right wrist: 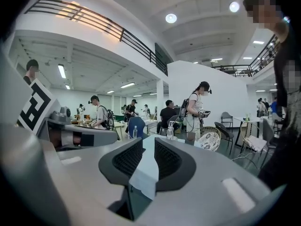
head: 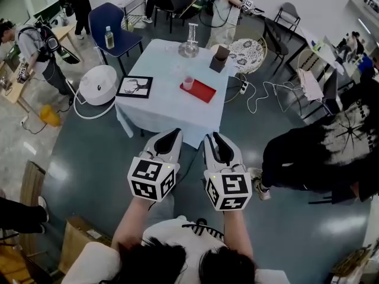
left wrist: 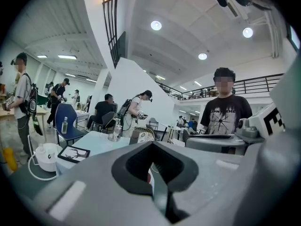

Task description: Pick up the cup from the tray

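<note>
A small pink cup [head: 188, 83] stands on the near-left end of a red tray [head: 201, 92] on a table with a pale blue cloth [head: 163, 108]. Both grippers hang side by side in front of the table's near edge, well short of the cup. My left gripper [head: 172, 133] has its black pads together at the tips and holds nothing; in its own view [left wrist: 153, 147] a sliver of red shows behind the jaws. My right gripper [head: 212, 136] keeps a narrow gap [right wrist: 148, 142], through which the cloth [right wrist: 145, 171] shows. It is empty.
On the table also sit a framed picture [head: 134, 86], a glass vessel [head: 190, 45] and a brown box [head: 220, 58]. A white round appliance [head: 98, 84] and a blue chair [head: 112, 28] stand left. A person in black [head: 323, 152] stands at the right. Cables trail on the floor [head: 260, 96].
</note>
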A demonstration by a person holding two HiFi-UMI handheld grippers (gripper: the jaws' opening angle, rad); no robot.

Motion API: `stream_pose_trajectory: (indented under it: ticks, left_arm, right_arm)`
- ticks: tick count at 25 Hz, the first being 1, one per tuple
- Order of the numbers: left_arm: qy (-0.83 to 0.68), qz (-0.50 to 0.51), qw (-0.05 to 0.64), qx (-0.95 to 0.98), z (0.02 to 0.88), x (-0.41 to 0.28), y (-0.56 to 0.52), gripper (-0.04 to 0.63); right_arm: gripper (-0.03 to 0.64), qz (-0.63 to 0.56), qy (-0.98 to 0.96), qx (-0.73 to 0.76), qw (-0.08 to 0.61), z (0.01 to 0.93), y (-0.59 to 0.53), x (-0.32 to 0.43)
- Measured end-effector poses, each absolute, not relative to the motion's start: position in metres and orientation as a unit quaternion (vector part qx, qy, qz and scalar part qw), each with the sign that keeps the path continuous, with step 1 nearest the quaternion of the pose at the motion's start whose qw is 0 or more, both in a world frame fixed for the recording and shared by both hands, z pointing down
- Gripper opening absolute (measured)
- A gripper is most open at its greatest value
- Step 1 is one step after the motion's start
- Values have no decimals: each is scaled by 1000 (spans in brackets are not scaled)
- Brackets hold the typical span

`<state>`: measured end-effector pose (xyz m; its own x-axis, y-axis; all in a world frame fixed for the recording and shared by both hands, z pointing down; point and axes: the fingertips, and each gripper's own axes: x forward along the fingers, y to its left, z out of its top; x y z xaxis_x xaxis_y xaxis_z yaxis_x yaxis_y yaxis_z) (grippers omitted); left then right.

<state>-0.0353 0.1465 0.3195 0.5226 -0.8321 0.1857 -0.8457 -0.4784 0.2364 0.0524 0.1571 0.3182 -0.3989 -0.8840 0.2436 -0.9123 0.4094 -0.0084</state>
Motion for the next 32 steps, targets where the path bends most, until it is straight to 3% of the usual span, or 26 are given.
stream_pose_trajectory:
  ticks: [13,32]
  left_arm:
    - [-470,43,164,867,325,-69,45,0]
    - [-448,60,165,877,348,-93,-72,0]
  right_arm:
    - [136,90,-826,544,112,325,61,19]
    - [314,74,-824,550,117,348,-53,-4]
